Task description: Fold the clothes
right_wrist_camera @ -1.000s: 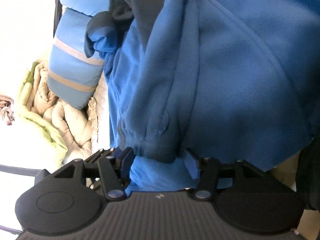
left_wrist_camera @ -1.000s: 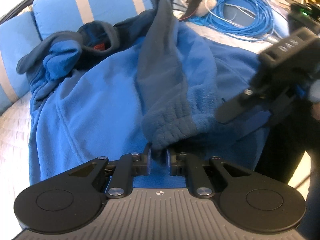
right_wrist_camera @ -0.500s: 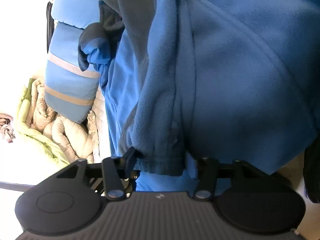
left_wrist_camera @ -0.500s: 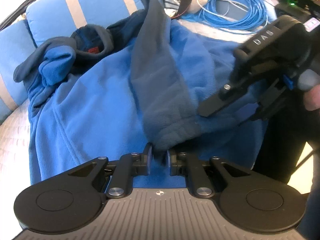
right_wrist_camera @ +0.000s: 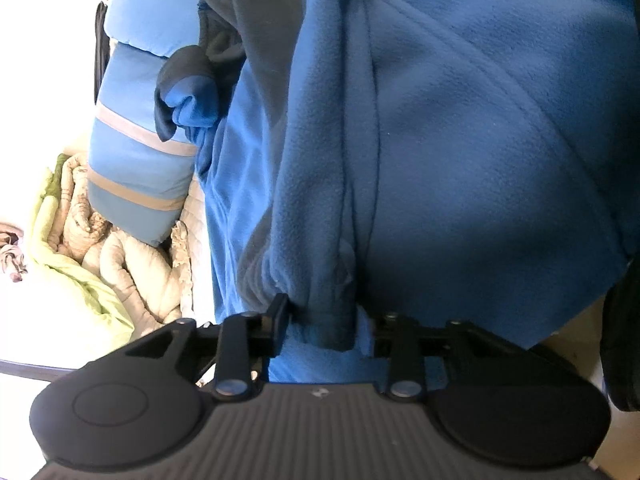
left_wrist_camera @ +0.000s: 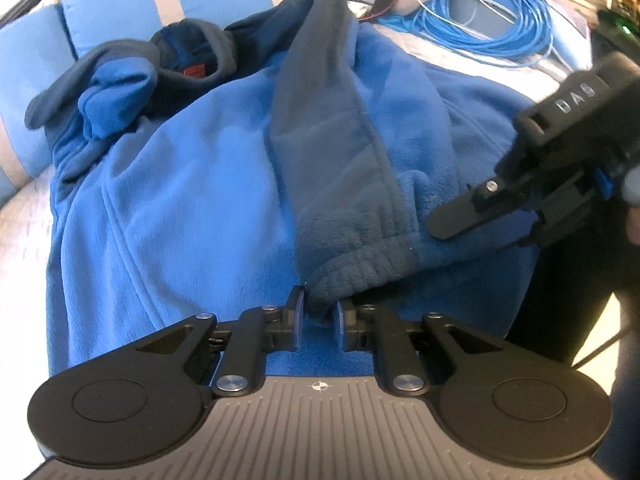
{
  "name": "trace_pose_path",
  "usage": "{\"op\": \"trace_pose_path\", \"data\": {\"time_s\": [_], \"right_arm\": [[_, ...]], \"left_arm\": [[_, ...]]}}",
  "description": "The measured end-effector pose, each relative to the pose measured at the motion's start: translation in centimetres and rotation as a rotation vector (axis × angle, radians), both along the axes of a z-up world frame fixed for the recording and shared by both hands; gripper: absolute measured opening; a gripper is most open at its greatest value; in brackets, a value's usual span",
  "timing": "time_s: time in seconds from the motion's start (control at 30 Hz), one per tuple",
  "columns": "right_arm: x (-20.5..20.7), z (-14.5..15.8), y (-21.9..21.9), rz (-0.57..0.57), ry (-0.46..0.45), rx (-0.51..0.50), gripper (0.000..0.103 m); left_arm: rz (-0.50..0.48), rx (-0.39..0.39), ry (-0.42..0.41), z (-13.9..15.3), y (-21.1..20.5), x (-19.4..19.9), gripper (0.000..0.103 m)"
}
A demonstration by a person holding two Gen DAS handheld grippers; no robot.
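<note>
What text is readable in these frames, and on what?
"DAB": raised letters on the black body of the right gripper, seen in the left wrist view.
The red tag inside the fleece jacket collar: any print is too small and blurred to read.
Right wrist view: no text visible.

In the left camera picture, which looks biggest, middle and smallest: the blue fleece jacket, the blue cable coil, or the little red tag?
1. Blue fleece jacket: fills most of the view.
2. Blue cable coil: lies farther back, so its true size is unsure.
3. Red tag: tiny, inside the collar.
</note>
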State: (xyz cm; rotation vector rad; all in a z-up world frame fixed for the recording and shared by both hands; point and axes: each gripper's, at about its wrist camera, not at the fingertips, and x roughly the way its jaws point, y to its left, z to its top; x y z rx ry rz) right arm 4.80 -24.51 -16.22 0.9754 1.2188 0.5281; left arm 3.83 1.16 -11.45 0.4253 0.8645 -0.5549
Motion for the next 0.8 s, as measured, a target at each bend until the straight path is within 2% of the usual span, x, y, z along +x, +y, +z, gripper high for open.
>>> {"op": "trace_pose_path", "data": {"time_s": [0.13,0.2,0.27,0.3,0.33,0.4,0.5,0.6,0.7,0.8], "right_arm": [[-0.2,0.0,-0.1,-0.008,-0.025,0.018,0.039],[-0.2,0.0,-0.1,-0.012,-0.037,0.027,0.035],[-0.3,0.1,-0.2,-0.016,-0.049,0.036,0.02],[-0.3,0.1,-0.2,-0.018,-0.056,0.041,0.014],[-0.4,0.1,-0.2,-0.02,-0.062,0.046,0.014],[-0.3,0.6,-0.4,-0.019,-0.073,0.056,0.013],[-0.2,1.4,-0.5,-0.019,-0.09,0.071,0.013],[-0.1,2.3,-0.8,-0.024,-0.106,0.089,0.013],[0.0,3.1,-1.2,-0.031,-0.126,0.11,0.013],[0.0,3.4,-1.6,-0.041,-0.131,0.133,0.013]], "left_arm": [[0.037,-0.036,0.031,-0.1,0.5,0.4,0.014],[0.05,-0.053,0.042,-0.1,0.7,0.6,0.014],[0.067,-0.071,0.049,-0.1,1.0,0.8,0.015],[0.077,-0.079,0.05,-0.1,1.1,0.9,0.019],[0.088,-0.082,0.045,0.1,1.2,0.9,0.027],[0.112,-0.079,0.021,0.6,1.4,0.9,0.037],[0.142,-0.084,-0.004,1.8,1.7,0.4,0.043],[0.155,-0.126,0.001,3.3,2.0,-0.6,0.047],[0.2,-0.222,0.007,4.7,2.9,-1.6,0.051],[0.269,-0.397,0.017,5.6,4.4,-2.1,0.054]]}}
